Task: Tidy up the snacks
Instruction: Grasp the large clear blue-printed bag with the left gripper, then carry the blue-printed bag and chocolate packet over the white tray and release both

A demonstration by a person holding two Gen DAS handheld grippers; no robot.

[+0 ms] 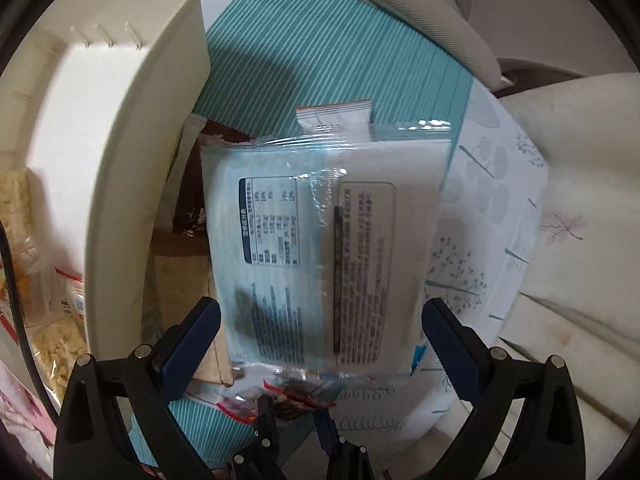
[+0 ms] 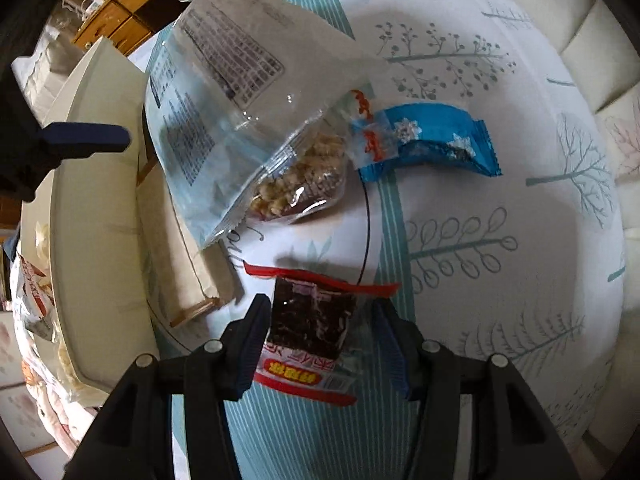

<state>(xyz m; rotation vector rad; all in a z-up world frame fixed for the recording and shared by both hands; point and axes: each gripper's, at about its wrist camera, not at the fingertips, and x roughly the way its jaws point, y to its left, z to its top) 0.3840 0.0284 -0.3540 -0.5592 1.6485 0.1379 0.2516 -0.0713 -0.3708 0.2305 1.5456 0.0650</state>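
A large white and pale blue snack bag (image 1: 320,240) lies label-up on the tablecloth, between the open fingers of my left gripper (image 1: 320,320). It also shows in the right wrist view (image 2: 224,92). A cream storage bin (image 1: 120,160) stands at the left and holds snack packets (image 1: 60,320). My right gripper (image 2: 320,316) sits around a small red-edged packet of dark snack (image 2: 310,324), its jaws not closed tight on it. A clear packet of nuts (image 2: 300,176) and a blue wrapper (image 2: 432,140) lie beyond it.
A small white and orange packet (image 1: 336,118) and a brown packet (image 1: 192,208) lie behind the big bag. A beige packet (image 2: 188,276) lies beside the bin (image 2: 92,240). Chair backs (image 1: 520,20) stand past the table edge. A wooden cabinet (image 2: 132,4) is at the far left.
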